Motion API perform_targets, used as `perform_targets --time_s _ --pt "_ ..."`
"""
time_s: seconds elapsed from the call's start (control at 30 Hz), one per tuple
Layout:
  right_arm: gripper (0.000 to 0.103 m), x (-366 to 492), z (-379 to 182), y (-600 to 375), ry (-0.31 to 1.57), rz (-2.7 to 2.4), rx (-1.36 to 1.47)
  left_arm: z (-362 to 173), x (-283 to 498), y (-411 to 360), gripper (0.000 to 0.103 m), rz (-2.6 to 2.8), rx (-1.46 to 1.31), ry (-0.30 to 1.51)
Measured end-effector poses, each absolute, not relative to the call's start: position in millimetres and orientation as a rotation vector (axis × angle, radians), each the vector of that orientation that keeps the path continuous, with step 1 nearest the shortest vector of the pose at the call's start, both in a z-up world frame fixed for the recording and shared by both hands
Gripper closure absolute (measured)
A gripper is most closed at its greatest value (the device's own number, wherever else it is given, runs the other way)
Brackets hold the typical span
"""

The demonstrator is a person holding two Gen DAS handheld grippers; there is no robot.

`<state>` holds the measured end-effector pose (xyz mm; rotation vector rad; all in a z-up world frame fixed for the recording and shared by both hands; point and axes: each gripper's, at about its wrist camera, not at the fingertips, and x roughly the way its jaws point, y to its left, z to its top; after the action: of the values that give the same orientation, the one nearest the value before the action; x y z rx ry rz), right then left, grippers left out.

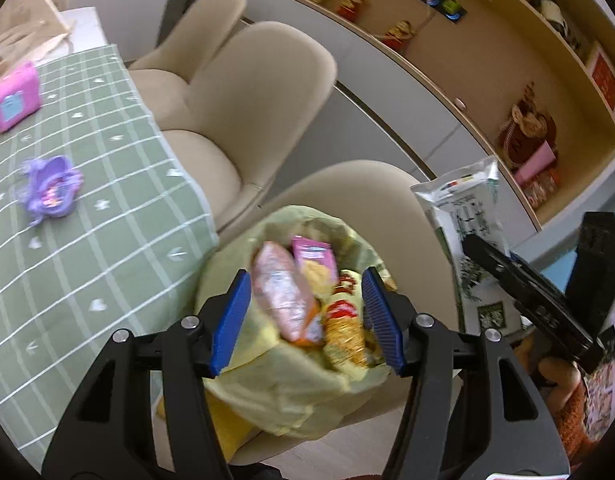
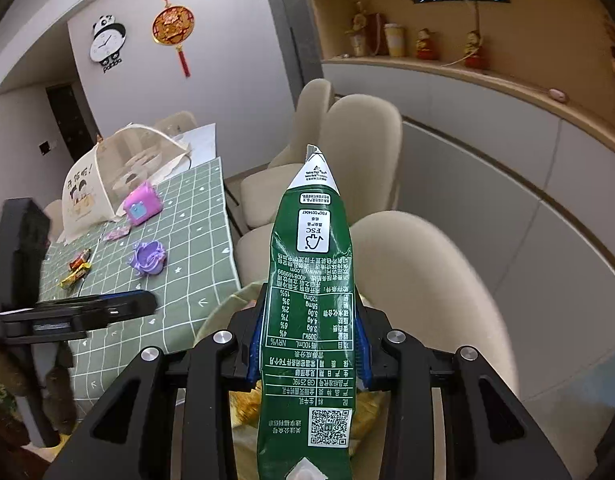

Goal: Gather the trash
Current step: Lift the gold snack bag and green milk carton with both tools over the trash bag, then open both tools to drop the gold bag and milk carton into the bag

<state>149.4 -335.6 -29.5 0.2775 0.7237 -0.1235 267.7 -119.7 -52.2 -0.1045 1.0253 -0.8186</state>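
A yellow trash bag (image 1: 291, 392) stands open on a beige chair seat, just below my left gripper (image 1: 307, 320). Its blue pads (image 1: 231, 320) are apart and touch nothing; it is open. Inside the bag lie a pink wrapper (image 1: 283, 296) and yellow snack packets (image 1: 343, 332). My right gripper (image 2: 310, 320) is shut on a flattened green milk carton (image 2: 311, 264), held upright over the bag's rim (image 2: 231, 300). The carton (image 1: 463, 216) and the right gripper (image 1: 479, 248) also show at the right in the left wrist view. The left gripper (image 2: 143, 306) reaches in from the left.
A table with a green checked cloth (image 1: 107, 240) stands to the left, bearing a purple toy (image 1: 51, 188), a pink box (image 1: 15, 96), small wrappers (image 2: 77, 266) and a mesh food cover (image 2: 127, 160). Beige chairs (image 1: 247, 100) line its edge. Cabinets and shelves (image 2: 487, 120) run along the right.
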Motion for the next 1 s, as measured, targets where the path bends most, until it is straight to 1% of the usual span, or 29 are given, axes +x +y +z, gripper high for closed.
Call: perform_targets --time_s 0.27,0.3,0.33,0.37,0.4,0.7,0.87,1.0 --pt "0.068 182.4 -67.6 -312.1 0.816 -0.098 0.306 -48.5 273.2 -61.3 0.048 -0.727 -0.137 1.002" --pt "0.062 183.8 -71.2 -310.9 0.828 -0.092 0.312 -48.9 273.6 -56.7 0.048 -0.718 -0.141 1.002" --pt "0.046 186.0 -76.7 -307.6 0.849 -0.078 0.311 -49.4 273.9 -51.3 0.048 -0.711 -0.145 1.001" --pt "0.041 185.7 -79.1 -305.4 0.85 -0.075 0.305 -50.6 274.3 -44.8 0.047 -0.702 -0.15 1.001" --pt "0.039 185.0 -80.1 -303.2 0.846 -0.077 0.298 -51.5 274.7 -39.7 0.047 -0.696 -0.156 1.002" --pt "0.038 188.4 -76.6 -281.6 0.849 -0.038 0.262 -60.5 276.8 2.8 0.047 -0.637 -0.196 0.998" --pt "0.038 197.5 -68.8 -252.8 0.851 0.033 0.215 -66.0 278.7 31.6 0.047 -0.579 -0.189 0.983" --pt "0.038 212.6 -65.8 -222.8 0.856 0.162 0.268 -72.7 284.9 70.5 0.047 -0.501 -0.192 0.969"
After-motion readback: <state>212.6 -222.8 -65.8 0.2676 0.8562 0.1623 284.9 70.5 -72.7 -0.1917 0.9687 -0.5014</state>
